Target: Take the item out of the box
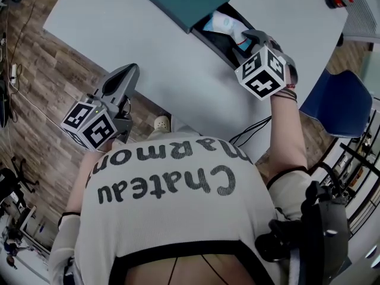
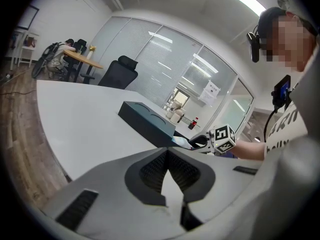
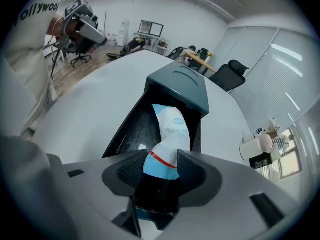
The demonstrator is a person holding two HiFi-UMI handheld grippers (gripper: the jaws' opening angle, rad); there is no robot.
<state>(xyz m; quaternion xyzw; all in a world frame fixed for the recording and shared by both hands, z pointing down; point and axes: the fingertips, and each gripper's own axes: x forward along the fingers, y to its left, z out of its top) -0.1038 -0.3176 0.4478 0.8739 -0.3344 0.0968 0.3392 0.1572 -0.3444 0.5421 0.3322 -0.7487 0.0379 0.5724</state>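
Box (image 1: pixel 178 2): teal sleeve lying flat on the table (image 1: pixel 148 58), with its black tray (image 3: pixel 131 129) slid partly out toward the person.
Item: a white and light-blue pouch (image 3: pixel 171 126) with a red stripe near its near end. It lies lengthwise in the open tray, its far end at the sleeve's mouth.
Right gripper (image 3: pixel 161 160): tipped steeply down over the open end of the tray. Its jaws stand wide, with the striped end of the pouch rising between the pads. The pouch's edges sit close against both pads, but no pinch or crease shows, so I judge it not yet gripped.
Left gripper (image 2: pixel 167 156): jaws closed tip to tip with nothing between them. It is held out past the table edge, well apart from the box, and plays no part at present.
Done: the tray is open, the pouch is exposed, and the right gripper is placed round its near end.
Left: close on the pouch, draw it up and out of the tray, and bring it clear of the box.
Progress: early to middle; the item is wholly inside the box.
Risk: the grip falls on a thin, twisted end, which I judge may slip or let the pouch drag on the sleeve's mouth.
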